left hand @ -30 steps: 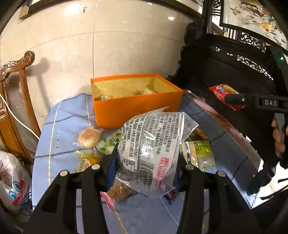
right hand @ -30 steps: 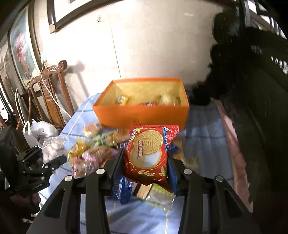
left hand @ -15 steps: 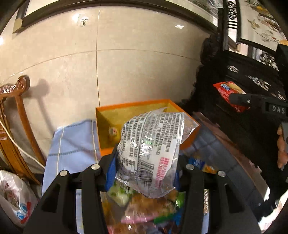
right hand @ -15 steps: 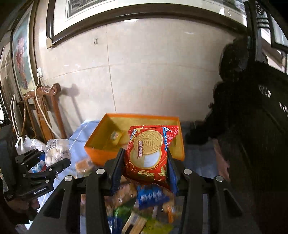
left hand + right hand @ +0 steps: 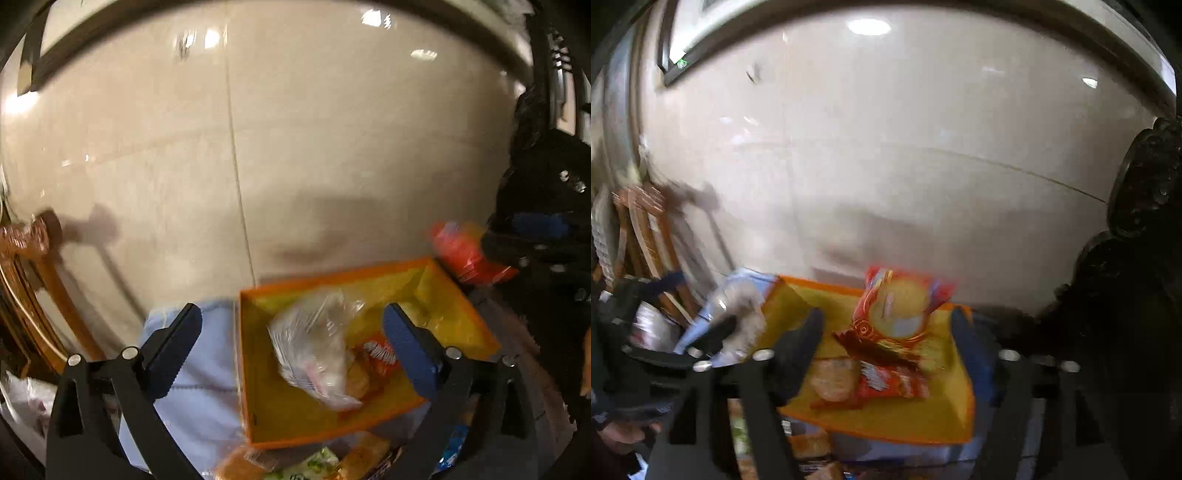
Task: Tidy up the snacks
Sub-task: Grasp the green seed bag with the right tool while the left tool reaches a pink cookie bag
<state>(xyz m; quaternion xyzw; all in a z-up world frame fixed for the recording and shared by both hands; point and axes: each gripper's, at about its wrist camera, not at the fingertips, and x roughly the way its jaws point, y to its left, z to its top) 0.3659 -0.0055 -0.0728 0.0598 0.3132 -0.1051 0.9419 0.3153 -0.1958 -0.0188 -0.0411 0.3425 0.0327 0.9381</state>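
Observation:
An orange box (image 5: pixel 258 369) with a yellow inside stands on a blue cloth (image 5: pixel 199 391). My left gripper (image 5: pixel 291 343) is open above the box. A clear snack bag (image 5: pixel 314 354) is blurred and apart from the fingers, over the box's inside. My right gripper (image 5: pixel 886 354) is open above the same box (image 5: pixel 945 406). A red biscuit packet (image 5: pixel 897 317) is blurred between its spread fingers, touching neither. Other snacks (image 5: pixel 834 380) lie in the box. In the left wrist view the red packet (image 5: pixel 461 251) shows at the right.
More snack packets (image 5: pixel 306 465) lie on the cloth in front of the box. A tiled wall (image 5: pixel 295 147) is right behind the box. A wooden chair (image 5: pixel 33 288) stands at the left. Dark carved furniture (image 5: pixel 1137 258) stands at the right.
Both grippers have moved forward over the box and opened. The clear bag and the red packet have left the fingers and are over the box.

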